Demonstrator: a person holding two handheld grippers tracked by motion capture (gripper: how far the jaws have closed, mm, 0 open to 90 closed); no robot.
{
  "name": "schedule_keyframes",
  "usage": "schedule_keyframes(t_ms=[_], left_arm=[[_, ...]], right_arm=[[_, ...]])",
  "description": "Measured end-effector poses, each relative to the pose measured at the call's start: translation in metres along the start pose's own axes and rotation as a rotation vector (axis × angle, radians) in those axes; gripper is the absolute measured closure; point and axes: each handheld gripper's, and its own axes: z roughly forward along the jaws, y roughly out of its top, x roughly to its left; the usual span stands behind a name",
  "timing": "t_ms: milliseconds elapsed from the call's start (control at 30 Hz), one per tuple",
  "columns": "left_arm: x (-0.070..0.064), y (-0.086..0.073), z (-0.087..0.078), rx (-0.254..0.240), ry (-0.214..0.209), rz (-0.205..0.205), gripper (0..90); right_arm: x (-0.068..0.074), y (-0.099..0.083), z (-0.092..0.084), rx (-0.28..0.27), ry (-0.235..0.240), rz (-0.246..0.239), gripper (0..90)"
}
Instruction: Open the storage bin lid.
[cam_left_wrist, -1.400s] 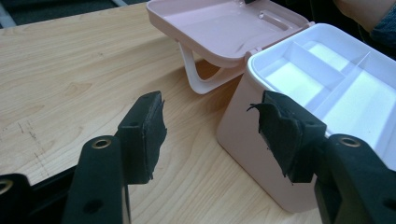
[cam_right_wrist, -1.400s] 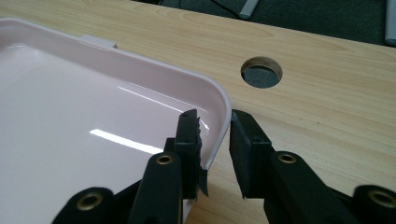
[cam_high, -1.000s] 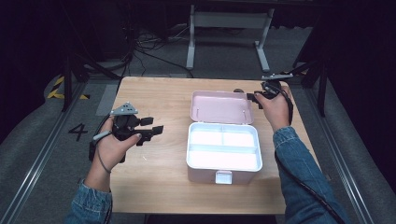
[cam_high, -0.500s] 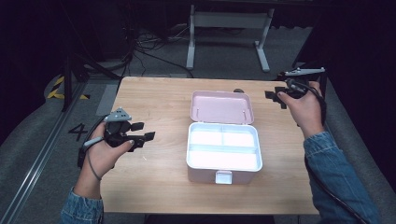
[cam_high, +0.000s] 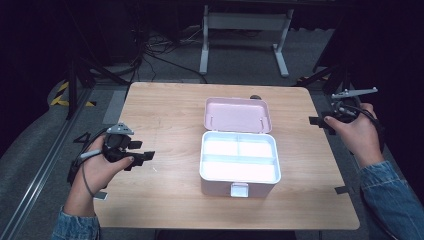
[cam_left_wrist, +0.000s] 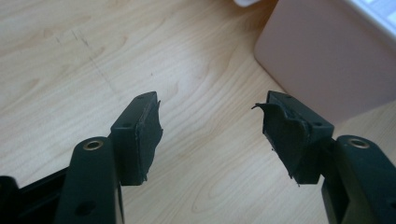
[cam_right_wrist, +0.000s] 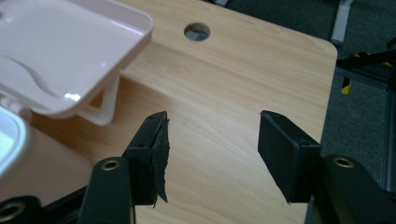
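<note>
A pink lunch box (cam_high: 239, 157) lies open in the middle of the wooden table (cam_high: 165, 110), its white divided inside empty and its pink lid (cam_high: 238, 115) folded back flat. My left gripper (cam_high: 142, 156) hovers over the table's left side, pointing at the box; its jaws have just been opening and nothing is between them (cam_left_wrist: 210, 105). The box's pink wall (cam_left_wrist: 327, 51) lies ahead of it. My right gripper (cam_high: 320, 122) is at the table's right edge, well apart from the lid (cam_right_wrist: 60, 46); its jaws (cam_right_wrist: 212, 119) have just been opening too, with bare table between them.
A round cable hole (cam_right_wrist: 196, 31) lies in the tabletop behind the lid. A white metal stand (cam_high: 245, 30) and cables are on the floor beyond the table. Dark floor rails run along both sides.
My right hand has drawn away from the lid's far right corner, rightward to the table's edge. My left hand has slid left and nearer. Both jaw pairs stand wider.
</note>
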Motion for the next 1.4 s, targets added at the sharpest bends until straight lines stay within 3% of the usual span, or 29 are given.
schedule_keyframes(t_ms=[433, 1167, 1400], left_arm=[[0.006, -0.010, 0.005, 0.117, 0.018, -0.012, 36.5], [0.002, -0.018, 0.008, 0.171, 0.032, -0.022, 36.0], [0.001, -0.020, 0.009, 0.180, 0.024, -0.026, 35.7]], right_arm=[[-0.015, -0.044, -0.016, 0.112, -0.003, 0.034, 39.7], [-0.015, -0.099, -0.021, 0.353, 0.027, 0.048, 38.0], [-0.014, -0.116, -0.014, 0.369, 0.037, 0.059, 36.0]])
